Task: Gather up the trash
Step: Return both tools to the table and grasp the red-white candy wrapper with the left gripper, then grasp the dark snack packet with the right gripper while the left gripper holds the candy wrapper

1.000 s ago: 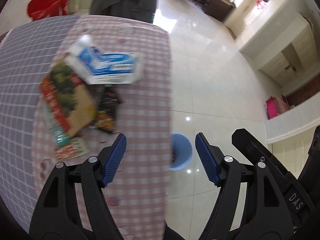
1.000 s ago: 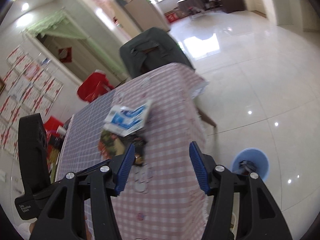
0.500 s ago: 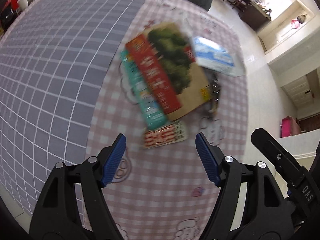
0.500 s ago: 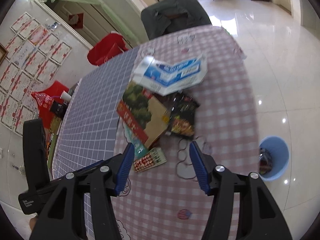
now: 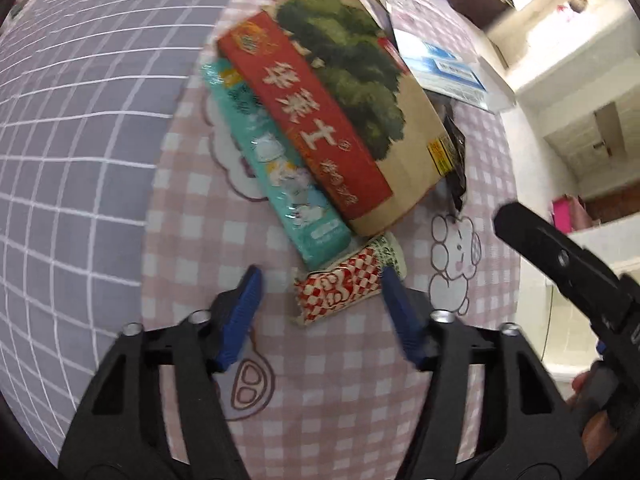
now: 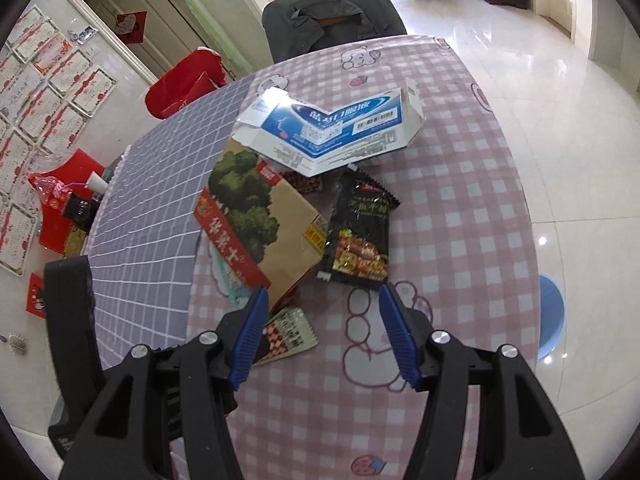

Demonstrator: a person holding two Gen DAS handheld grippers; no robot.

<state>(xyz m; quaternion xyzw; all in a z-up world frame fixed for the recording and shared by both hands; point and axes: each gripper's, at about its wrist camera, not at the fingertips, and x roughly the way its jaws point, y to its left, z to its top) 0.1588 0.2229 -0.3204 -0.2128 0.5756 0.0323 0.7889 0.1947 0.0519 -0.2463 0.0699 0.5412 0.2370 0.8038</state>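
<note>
A pile of trash lies on the pink checked tablecloth [image 6: 460,208]. It holds a brown and red paper bag with a tree print [image 5: 340,100] [image 6: 260,224], a teal packet [image 5: 280,168] under it, a black snack packet [image 6: 360,232] and a flattened blue and white box [image 6: 328,128]. A small red-and-white checkered wrapper [image 5: 340,284] [image 6: 288,332] lies nearest. My left gripper [image 5: 320,300] hangs just over this wrapper, jaws closing with the wrapper between them; the left pad still stands apart from it. My right gripper [image 6: 320,312] is open over the cloth just below the black packet, holding nothing.
A blue bin [image 6: 550,316] stands on the tiled floor beyond the table's right edge. A chair with a grey cover [image 6: 332,20] is at the far side. The left half of the table has a grey grid cloth [image 6: 152,200]. Red bags sit by the wall.
Both grippers have come down and moved in over the trash pile, which now looks much larger. The left jaws have narrowed around the checkered wrapper. The right jaws are unchanged.
</note>
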